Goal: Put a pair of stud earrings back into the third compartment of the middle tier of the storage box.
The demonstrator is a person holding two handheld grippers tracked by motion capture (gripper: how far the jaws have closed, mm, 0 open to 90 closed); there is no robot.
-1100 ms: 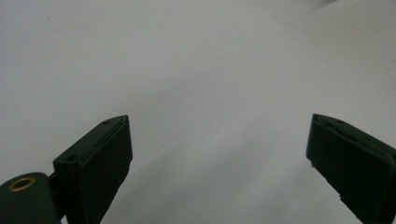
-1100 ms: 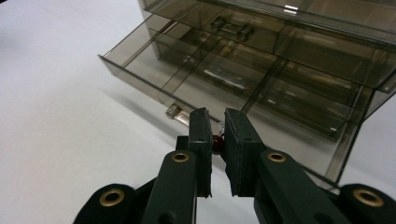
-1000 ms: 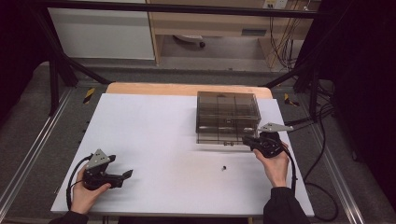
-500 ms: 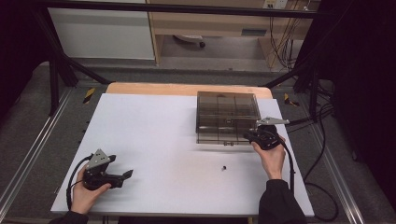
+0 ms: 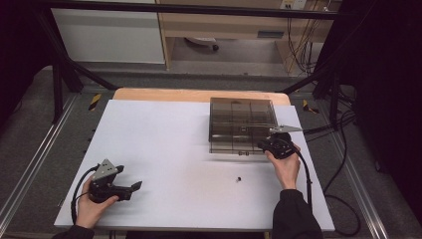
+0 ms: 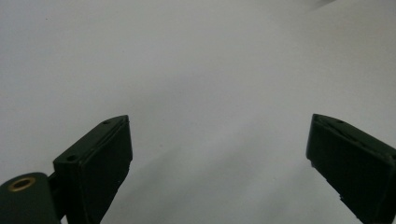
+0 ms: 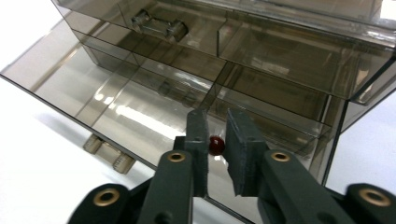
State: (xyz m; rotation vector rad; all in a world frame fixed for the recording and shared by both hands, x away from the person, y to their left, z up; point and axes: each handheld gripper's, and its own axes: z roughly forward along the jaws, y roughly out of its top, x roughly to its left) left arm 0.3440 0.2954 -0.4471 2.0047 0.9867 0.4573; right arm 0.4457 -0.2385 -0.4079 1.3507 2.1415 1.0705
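Observation:
A smoky clear compartment box [image 5: 242,124] stands at the back right of the white table [image 5: 164,149]. My right gripper [image 5: 266,143] reaches over the box's near right corner. In the right gripper view its jaws [image 7: 216,119] stand close together over a compartment [image 7: 261,100]. They have just been opening a little. A small dark red bead [image 7: 215,145] sits between them against the left pad, with a sliver of gap to the right pad. My left gripper [image 5: 133,187] rests at the near left, its jaws [image 6: 217,140] wide apart over bare table.
A tiny dark speck [image 5: 239,179] lies on the table in front of the box. The box's two latches [image 5: 242,153] jut from its near edge. A wooden strip [image 5: 199,94] runs along the table's far edge, and cables [image 5: 343,149] hang at the right.
My right gripper has moved forward and left onto the box's near right corner. The left hand has stayed put.

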